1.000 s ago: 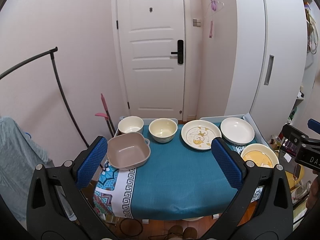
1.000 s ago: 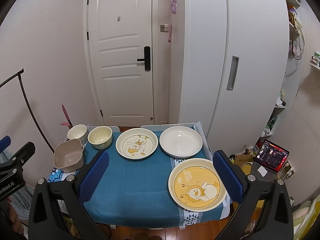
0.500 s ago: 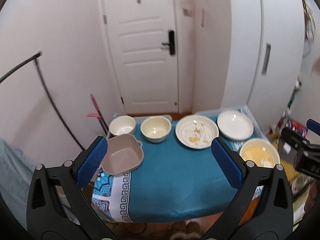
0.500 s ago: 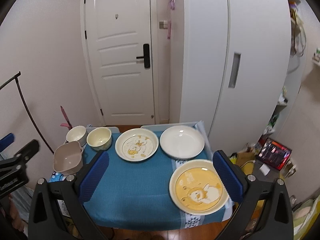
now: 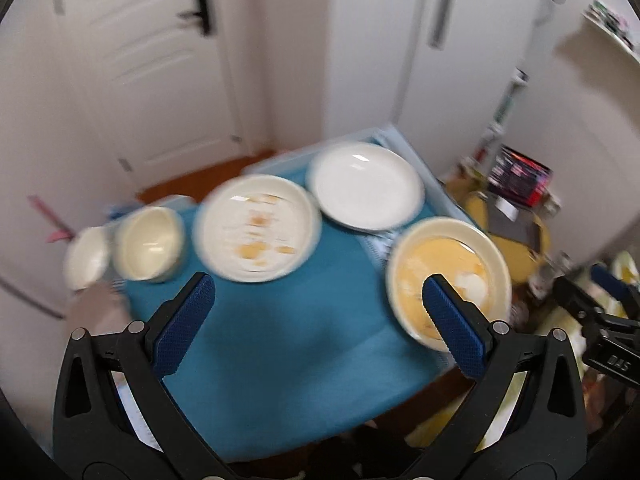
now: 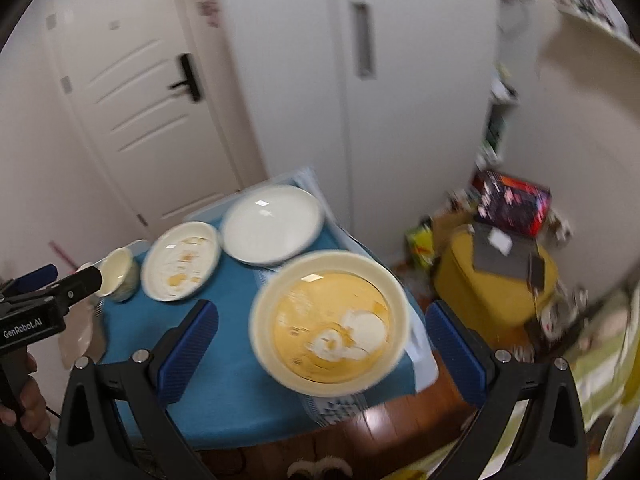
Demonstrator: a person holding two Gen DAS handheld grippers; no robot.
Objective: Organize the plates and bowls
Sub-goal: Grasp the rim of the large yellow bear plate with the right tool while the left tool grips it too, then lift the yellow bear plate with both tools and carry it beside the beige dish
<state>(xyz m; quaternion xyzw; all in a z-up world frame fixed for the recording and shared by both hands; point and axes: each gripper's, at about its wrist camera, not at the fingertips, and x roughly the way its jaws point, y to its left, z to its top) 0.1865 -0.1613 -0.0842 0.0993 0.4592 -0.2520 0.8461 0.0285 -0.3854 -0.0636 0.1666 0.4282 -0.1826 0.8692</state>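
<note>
From your left wrist view, your left gripper [image 5: 316,304] hangs spread wide over the blue cloth [image 5: 272,340]; "DAS" shows on the right gripper [image 5: 600,320]. From your right wrist view, its fingers gape, framing the yellow plate [image 6: 330,322]; "GenRobot.AI" marks the other gripper.

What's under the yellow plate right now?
The yellow plate rests on the blue tablecloth, near its patterned right edge. Whatever lies directly beneath the plate is covered; blur hides finer detail.

tongs [image 6: 320,332]: black frames | blue textured pads [image 6: 188,344] | silver screws | lettering apparently "GenRobot.AI"
</note>
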